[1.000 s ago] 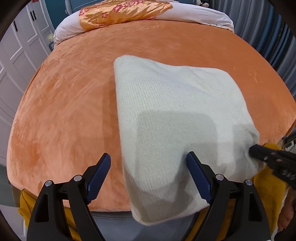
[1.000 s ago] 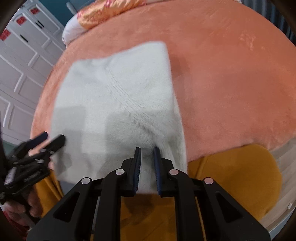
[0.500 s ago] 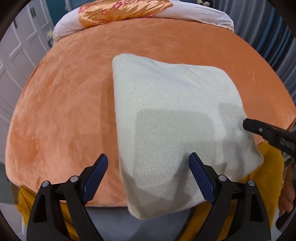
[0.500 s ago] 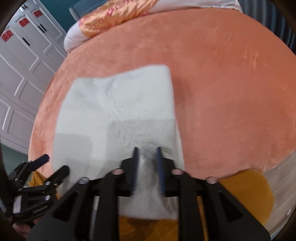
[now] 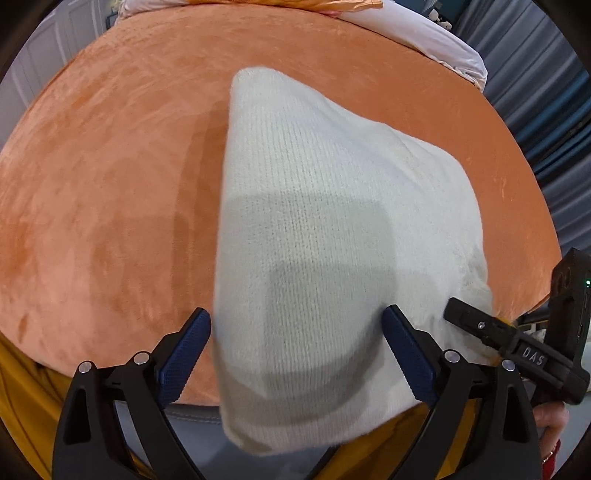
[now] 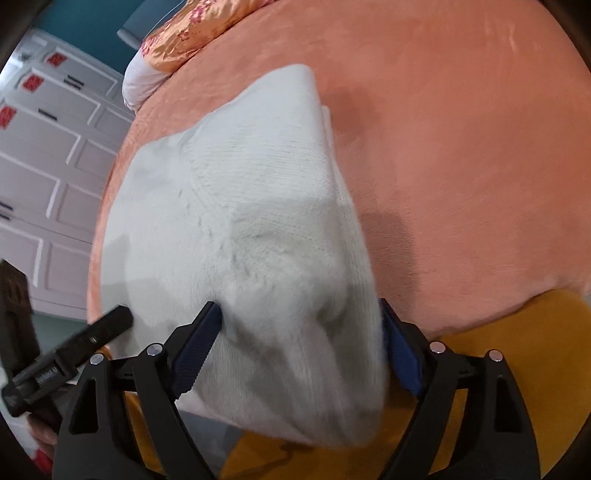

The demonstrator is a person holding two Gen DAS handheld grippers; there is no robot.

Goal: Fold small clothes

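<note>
cream knit garment (image 5: 332,236) lies folded on the orange bedspread (image 5: 110,177), its near end hanging over the bed edge at 6 o'clock, above mustard fabric (image 6: 517,369). left gripper (image 5: 295,354) has its blue-padded jaws spread wide, the garment's near end between them; whether the pads touch the cloth i cannot tell. right gripper (image 6: 303,350) is also wide open, its jaws straddling the bunched near corner of the knit, gripping nothing firmly. in the left view the right tool's black tip sits at 4 o'clock against the garment's edge. a floral orange pillow (image 6: 184,33) rests at 11 o'clock, white wardrobe doors (image 6: 44,166) at 9 o'clock
</note>
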